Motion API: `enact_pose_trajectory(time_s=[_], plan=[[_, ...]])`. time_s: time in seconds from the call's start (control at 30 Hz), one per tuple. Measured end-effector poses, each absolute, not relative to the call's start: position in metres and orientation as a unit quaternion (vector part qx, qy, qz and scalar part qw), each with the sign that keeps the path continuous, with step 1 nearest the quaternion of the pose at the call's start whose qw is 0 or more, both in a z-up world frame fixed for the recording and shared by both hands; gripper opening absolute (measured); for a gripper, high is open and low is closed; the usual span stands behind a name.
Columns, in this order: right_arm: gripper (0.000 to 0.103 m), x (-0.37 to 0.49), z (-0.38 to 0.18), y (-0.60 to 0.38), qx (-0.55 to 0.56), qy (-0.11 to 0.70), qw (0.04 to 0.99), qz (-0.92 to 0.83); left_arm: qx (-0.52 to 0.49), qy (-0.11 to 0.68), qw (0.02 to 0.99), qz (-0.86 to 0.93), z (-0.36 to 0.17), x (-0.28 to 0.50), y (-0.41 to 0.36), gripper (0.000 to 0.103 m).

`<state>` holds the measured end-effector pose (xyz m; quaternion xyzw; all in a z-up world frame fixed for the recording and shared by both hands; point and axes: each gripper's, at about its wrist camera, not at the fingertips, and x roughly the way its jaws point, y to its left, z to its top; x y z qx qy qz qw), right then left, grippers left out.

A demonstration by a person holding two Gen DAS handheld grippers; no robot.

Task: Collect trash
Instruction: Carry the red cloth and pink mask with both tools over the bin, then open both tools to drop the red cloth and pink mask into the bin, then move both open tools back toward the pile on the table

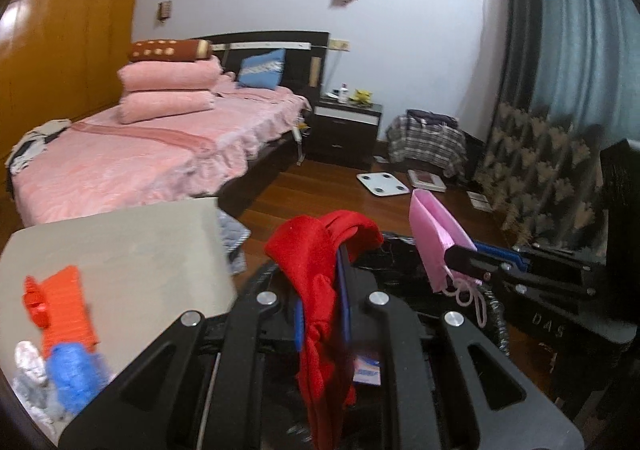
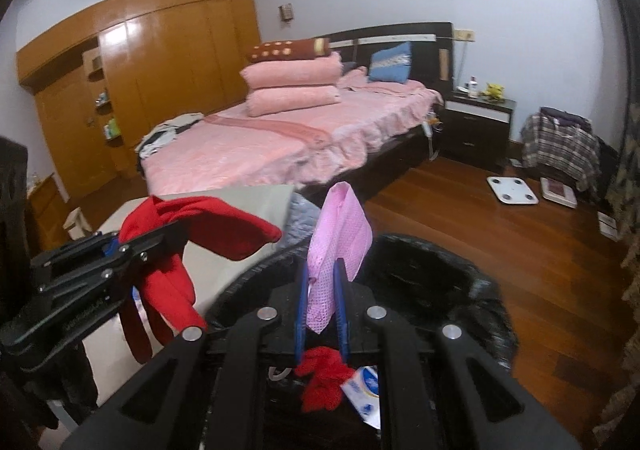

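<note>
Left gripper (image 1: 322, 270) closed on a red cloth (image 1: 320, 250): the cloth is pinched between the blue pads, bunched above them toward 12 o'clock and hanging in a knotted tail down toward 6 o'clock. Right gripper (image 2: 323, 278) closed on a pink mask (image 2: 340, 234), which stands up between the pads and folds over toward 1 o'clock; in the left view its ear loops dangle under the jaws. Both grippers sit side by side, near each other but not touching, above the mouth of a bin lined with a black bag (image 2: 460, 282). The bag's rim curves around the right gripper from 9 o'clock over 12 to 3 o'clock. Inside the bin, toward 6 o'clock in the right view, lie a red scrap (image 2: 324, 378) and a white-and-blue wrapper (image 2: 366, 386). At 9 o'clock of the left gripper is a grey tabletop (image 1: 120, 250), its near corner just beside the bin; on it, toward 8 o'clock, an orange plastic piece (image 1: 64, 306), a blue crumpled item (image 1: 72, 374) and a silvery wad (image 1: 28, 362), blurred. Open wooden floor (image 2: 500, 234) runs from 1 to 3 o'clock, with a white scale (image 2: 512, 190) lying well apart. A bed with a pink cover (image 2: 280, 142) fills 11 to 12 o'clock beyond the table, and a dark nightstand (image 2: 476, 122) stands at 1 o'clock.
</note>
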<state>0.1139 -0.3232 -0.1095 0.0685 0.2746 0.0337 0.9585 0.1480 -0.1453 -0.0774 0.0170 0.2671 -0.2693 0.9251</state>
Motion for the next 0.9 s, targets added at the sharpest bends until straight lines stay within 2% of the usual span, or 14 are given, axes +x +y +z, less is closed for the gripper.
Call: enact_pose_trajectory(time_s=[0.07,0.1,0.17,0.2,0.27,0.3,0.37,0.47,0.63,0.9], plan=[[0.014,0.112,-0.115,-0.333,0.069,0.278,0.958,0.023,0.019,0.275,0.919,-0.281,-0.082,0.152,-0.156,0.019],[0.017,0.112,-0.119,-0.339,0.069,0.281,0.957,0.015,0.020,0.281,0.916,-0.285,-0.086,0.154,-0.161,0.030],[0.022,0.111,-0.126,-0.345,0.066,0.288,0.955,0.008,0.022,0.295,0.910,-0.290,-0.092,0.157,-0.166,0.042],[0.026,0.111,-0.128,-0.348,0.065,0.289,0.955,0.003,0.024,0.304,0.906,-0.292,-0.097,0.157,-0.168,0.045],[0.039,0.109,-0.132,-0.353,0.069,0.291,0.954,-0.001,0.032,0.322,0.900,-0.293,-0.108,0.157,-0.167,0.051],[0.041,0.108,-0.134,-0.355,0.071,0.291,0.954,-0.003,0.036,0.330,0.897,-0.291,-0.113,0.155,-0.165,0.053],[0.049,0.106,-0.137,-0.357,0.071,0.291,0.954,-0.004,0.039,0.345,0.891,-0.292,-0.122,0.153,-0.161,0.056],[0.056,0.104,-0.138,-0.355,0.074,0.290,0.954,-0.003,0.044,0.379,0.876,-0.296,-0.140,0.151,-0.151,0.058],[0.058,0.107,-0.137,-0.348,0.075,0.286,0.955,0.006,0.046,0.409,0.862,-0.297,-0.156,0.146,-0.135,0.058],[0.058,0.106,-0.130,-0.335,0.071,0.282,0.957,0.019,0.042,0.393,0.870,-0.294,-0.148,0.130,-0.121,0.058]])
